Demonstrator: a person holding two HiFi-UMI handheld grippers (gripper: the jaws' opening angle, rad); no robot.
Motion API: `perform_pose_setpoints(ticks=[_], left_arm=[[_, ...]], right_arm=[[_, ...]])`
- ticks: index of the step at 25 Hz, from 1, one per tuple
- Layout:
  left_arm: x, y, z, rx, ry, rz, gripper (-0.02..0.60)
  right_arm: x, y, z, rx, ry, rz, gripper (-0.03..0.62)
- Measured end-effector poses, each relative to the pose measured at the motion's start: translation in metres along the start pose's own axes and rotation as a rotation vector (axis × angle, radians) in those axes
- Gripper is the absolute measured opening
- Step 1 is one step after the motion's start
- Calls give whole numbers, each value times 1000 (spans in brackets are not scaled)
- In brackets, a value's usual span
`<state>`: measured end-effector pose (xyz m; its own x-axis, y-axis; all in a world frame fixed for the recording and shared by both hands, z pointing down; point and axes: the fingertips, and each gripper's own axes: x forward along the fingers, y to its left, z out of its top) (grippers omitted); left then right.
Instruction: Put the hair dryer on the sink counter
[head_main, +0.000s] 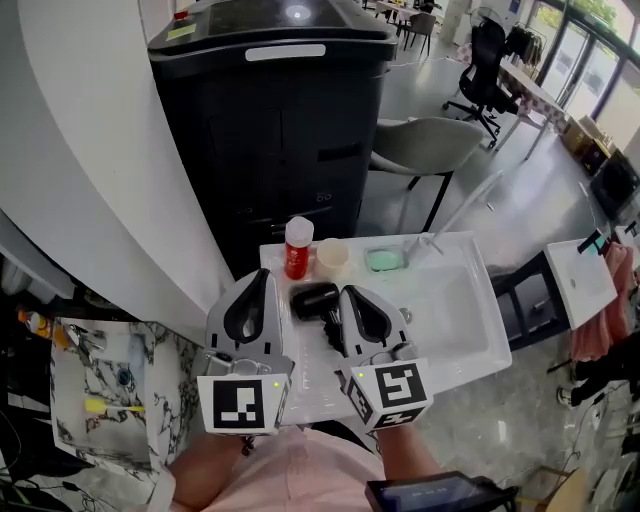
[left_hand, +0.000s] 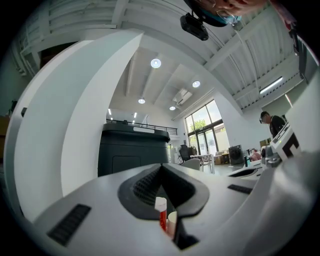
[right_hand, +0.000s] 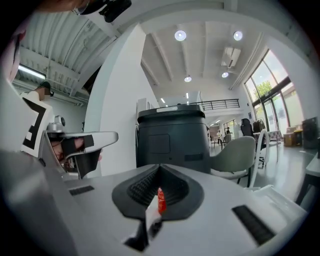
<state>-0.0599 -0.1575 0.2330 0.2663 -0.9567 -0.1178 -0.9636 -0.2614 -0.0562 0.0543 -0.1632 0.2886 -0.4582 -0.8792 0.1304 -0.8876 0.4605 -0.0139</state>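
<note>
The black hair dryer (head_main: 313, 298) lies on the white sink counter (head_main: 312, 375), to the left of the basin (head_main: 455, 310), and neither gripper touches it. I hold both grippers side by side above the counter's near edge. My left gripper (head_main: 262, 277) is shut and empty, left of the dryer. My right gripper (head_main: 350, 293) is also shut and empty, just right of the dryer and covering part of its handle. In the left gripper view the jaws (left_hand: 161, 167) meet with only a slit between them; in the right gripper view the right gripper (right_hand: 159, 168) shows the same.
A red bottle (head_main: 297, 247), a small cup (head_main: 332, 258) and a green soap dish (head_main: 383, 260) stand along the counter's back edge, beside the faucet (head_main: 440, 228). A tall black cabinet (head_main: 270, 120) stands behind, a grey chair (head_main: 425, 145) to its right, and a white column (head_main: 90, 160) at left.
</note>
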Motion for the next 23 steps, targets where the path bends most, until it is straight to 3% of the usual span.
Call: perform_pose_setpoints(ticks=[23], left_arm=[[3,-24,-1,-49,1,4,9]], right_arm=[[-14,-7,0,17,-15,17,-3]])
